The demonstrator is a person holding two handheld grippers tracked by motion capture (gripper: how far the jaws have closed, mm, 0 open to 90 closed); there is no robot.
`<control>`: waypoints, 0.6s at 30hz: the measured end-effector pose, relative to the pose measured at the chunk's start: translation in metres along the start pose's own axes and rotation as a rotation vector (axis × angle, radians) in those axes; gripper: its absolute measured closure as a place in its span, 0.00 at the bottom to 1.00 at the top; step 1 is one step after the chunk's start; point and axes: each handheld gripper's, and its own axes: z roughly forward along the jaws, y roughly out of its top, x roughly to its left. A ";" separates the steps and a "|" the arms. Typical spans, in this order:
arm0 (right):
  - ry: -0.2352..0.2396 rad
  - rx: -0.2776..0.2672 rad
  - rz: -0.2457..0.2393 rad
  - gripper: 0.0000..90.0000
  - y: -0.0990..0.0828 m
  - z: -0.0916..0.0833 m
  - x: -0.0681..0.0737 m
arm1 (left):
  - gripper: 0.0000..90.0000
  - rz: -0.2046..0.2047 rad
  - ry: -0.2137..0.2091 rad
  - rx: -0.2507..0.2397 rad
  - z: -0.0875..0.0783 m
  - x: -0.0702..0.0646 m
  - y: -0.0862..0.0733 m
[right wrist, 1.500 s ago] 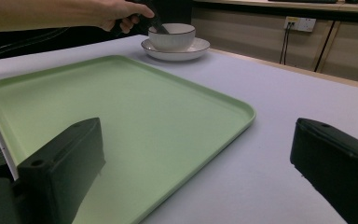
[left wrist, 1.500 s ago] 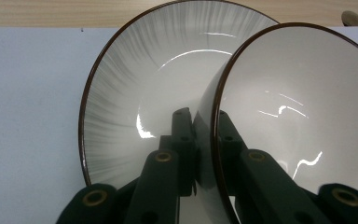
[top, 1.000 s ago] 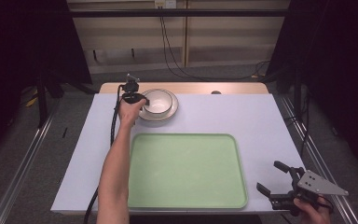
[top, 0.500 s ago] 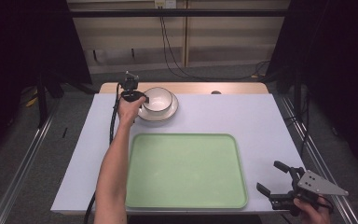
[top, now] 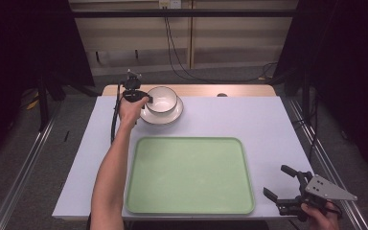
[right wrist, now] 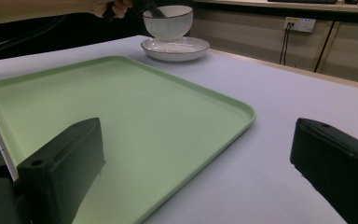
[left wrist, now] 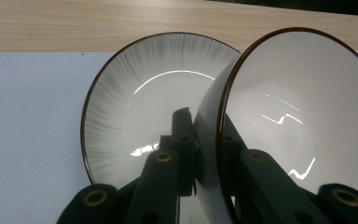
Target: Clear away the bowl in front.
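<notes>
Step in hand: I've got the bowl (top: 162, 99) by its rim, clear of the plate (top: 162, 114) and tipped, at the far end of the tabletop (top: 268, 124). My read: this is the lift-off stage.

Left jaws: clamped on the bowl's wall, one finger inside, one outside, on the rim nearest my left gripper (top: 146, 98). In the left gripper view the bowl (left wrist: 298, 121) is canted well over, with the plate (left wrist: 135, 102) lying flat beyond it.

Right jaws: my right gripper (top: 284, 185) holds them wide apart, gripping nothing, just off the tray's near right corner.

Where the bowl is: hanging just above the plate, as the right gripper view shows (right wrist: 168, 21), well apart from the green tray (top: 190, 175).

Next move, as I judge it: carry the bowl towards me and over the tray, levelling it so it lands on its foot.

Watch for: a one-sided rim pinch on glazed ware, which could swing or slip.
</notes>
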 end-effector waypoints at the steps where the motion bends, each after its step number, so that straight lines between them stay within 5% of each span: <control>1: 0.002 -0.003 -0.001 0.03 0.000 0.000 0.000 | 0.92 -0.003 -0.007 -0.010 -0.003 0.000 0.000; 11: -0.002 -0.005 0.000 0.03 0.000 0.000 0.000 | 0.92 0.011 -0.020 -0.027 -0.021 -0.005 0.002; 18: -0.004 -0.006 0.000 0.03 0.000 0.001 0.001 | 0.92 0.061 -0.034 -0.022 -0.032 -0.014 0.002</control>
